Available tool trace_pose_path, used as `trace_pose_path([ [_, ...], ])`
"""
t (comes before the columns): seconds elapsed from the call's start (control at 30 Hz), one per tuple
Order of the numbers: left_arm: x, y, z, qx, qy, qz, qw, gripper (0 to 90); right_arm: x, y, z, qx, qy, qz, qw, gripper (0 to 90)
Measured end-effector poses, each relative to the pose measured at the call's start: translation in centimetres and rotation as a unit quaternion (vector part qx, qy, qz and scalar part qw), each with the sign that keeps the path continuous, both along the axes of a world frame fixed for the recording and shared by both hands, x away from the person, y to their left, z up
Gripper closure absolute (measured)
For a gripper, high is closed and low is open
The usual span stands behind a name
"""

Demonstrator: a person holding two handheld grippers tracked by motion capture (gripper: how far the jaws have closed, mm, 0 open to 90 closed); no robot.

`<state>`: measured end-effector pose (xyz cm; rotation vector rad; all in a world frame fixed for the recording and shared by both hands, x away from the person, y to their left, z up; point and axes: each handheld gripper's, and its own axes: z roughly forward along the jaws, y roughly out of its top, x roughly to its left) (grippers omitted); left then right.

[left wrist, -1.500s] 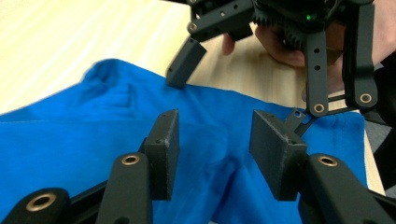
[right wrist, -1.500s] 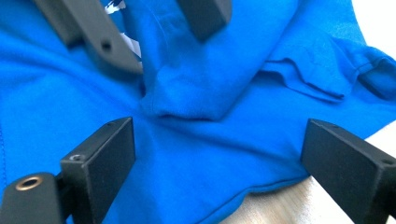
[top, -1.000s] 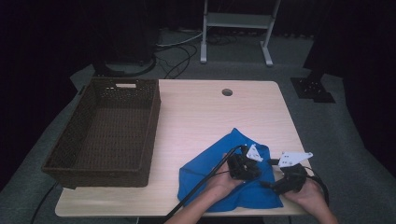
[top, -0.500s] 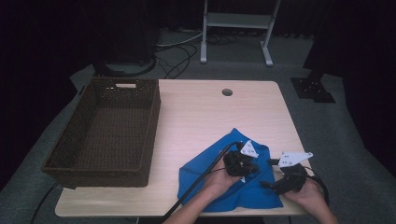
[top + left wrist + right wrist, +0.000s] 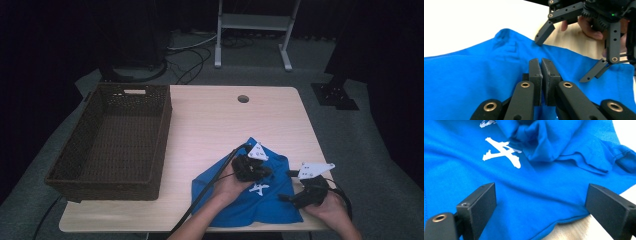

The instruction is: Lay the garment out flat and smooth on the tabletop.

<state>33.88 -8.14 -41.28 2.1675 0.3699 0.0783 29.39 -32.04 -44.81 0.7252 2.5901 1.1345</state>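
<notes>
The left tool (image 5: 260, 172) is clenched on a fold of the blue shirt (image 5: 270, 205) on the surface (image 5: 210, 120), the right tool (image 5: 292, 186) spread wide beside it, a wicker basket (image 5: 117, 135) well off left.

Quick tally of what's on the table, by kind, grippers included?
Baskets: 1, wicker basket
Cloths: 1, blue cloth
Grippers: 2, left gripper and right gripper
Total: 4
</notes>
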Motion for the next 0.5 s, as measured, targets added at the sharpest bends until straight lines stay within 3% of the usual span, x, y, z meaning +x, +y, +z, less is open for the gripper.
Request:
trace_pose_path([
  [0.5, 1.3, 1.9, 0.7, -0.012, 0.0, 0.021, 0.9997, 86.8, 0.0, 0.0, 0.0, -0.001, 0.0, 0.0, 1.0, 9.6],
])
